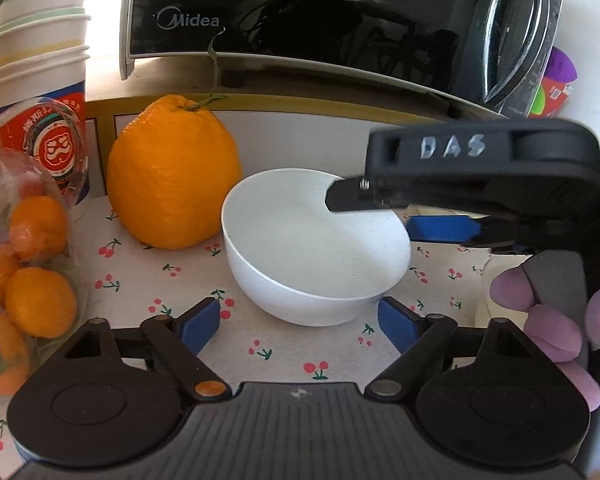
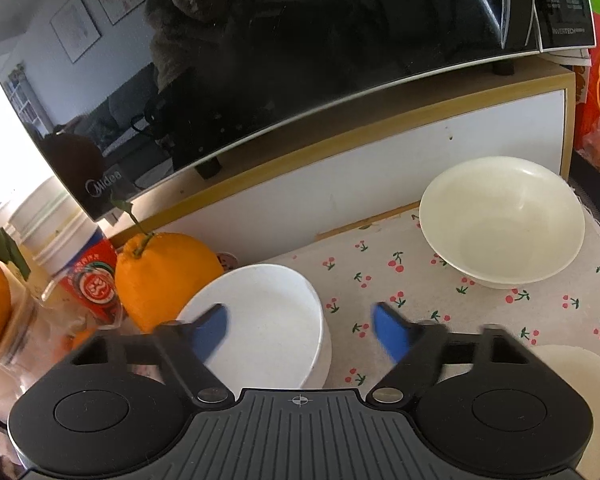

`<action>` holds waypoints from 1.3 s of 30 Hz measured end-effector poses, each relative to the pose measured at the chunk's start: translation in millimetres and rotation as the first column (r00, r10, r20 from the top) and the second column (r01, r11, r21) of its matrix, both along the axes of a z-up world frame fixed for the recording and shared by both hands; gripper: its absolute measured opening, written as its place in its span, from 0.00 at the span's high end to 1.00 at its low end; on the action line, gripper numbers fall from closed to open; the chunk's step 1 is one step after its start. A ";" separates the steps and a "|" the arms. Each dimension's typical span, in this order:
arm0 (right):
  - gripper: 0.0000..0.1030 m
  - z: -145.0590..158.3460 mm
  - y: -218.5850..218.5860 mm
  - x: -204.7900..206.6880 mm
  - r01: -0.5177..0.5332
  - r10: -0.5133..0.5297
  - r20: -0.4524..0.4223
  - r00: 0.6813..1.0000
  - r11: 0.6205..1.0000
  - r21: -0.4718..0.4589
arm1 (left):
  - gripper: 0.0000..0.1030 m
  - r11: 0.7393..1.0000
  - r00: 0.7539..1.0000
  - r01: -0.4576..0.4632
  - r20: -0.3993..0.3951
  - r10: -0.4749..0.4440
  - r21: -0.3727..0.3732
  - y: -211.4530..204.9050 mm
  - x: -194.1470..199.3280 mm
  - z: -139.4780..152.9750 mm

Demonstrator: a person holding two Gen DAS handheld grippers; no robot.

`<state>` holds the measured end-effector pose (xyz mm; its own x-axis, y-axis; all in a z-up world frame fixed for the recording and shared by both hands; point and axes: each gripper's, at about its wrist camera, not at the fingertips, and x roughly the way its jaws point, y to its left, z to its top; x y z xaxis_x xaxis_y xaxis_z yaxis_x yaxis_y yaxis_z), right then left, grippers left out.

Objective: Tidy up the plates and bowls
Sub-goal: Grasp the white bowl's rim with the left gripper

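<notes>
L gripper [image 1: 299,322] is sitting w/ fingers spread wide, holding nothing; white bowl [image 1: 314,250] is resting on the cherry-print cloth [image 1: 236,344] just ahead of and between its blue tips, not touching them. R gripper [image 2: 302,334] is also hanging spread apart, nothing pinched; its L finger [image 2: 211,334] is hovering over that white bowl's [image 2: 266,324] inside, its R finger over bare cloth [image 2: 380,264]. Cream bowl [image 2: 502,220] is sitting well ahead-right of R gripper; a pale plate [image 2: 580,376] is peeking out beside its R finger. Big orange [image 1: 172,172] is standing ahead-left of L gripper, close beside the white bowl. Microwave [image 1: 320,12] is looming beyond.
</notes>
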<state>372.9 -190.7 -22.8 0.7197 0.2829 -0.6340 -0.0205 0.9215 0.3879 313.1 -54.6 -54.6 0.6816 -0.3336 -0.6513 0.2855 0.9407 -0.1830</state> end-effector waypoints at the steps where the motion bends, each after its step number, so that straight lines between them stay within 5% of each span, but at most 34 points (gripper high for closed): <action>1: 0.48 -1.1 -0.1 0.0 0.000 0.000 -0.002 1.000 1.000 -0.003 | 0.23 1.000 1.000 0.005 -0.002 -0.006 -0.010 0.3 0.4 0.3; 5: 0.73 -5.6 1.1 -0.6 -0.011 0.011 -0.012 1.000 1.000 -0.018 | 0.30 1.000 1.000 0.024 0.005 -0.024 -0.018 -0.1 -1.3 1.2; 8: 0.78 -4.4 3.9 -3.5 -0.026 0.026 -0.004 1.000 0.999 -0.045 | 0.36 0.999 0.999 0.036 0.015 -0.036 -0.004 -1.8 -2.3 3.1; 39: 0.79 95.5 -17.4 -93.6 -0.037 0.045 0.111 0.993 0.997 -0.072 | 0.36 0.995 0.986 0.095 0.133 -0.099 0.038 -8.2 -71.8 85.6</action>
<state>279.3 -208.1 72.6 0.7764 0.2715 -0.5688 -0.0988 0.9437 0.3156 241.3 -62.8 30.9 0.7291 -0.3827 -0.5674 0.3954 0.9122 -0.1072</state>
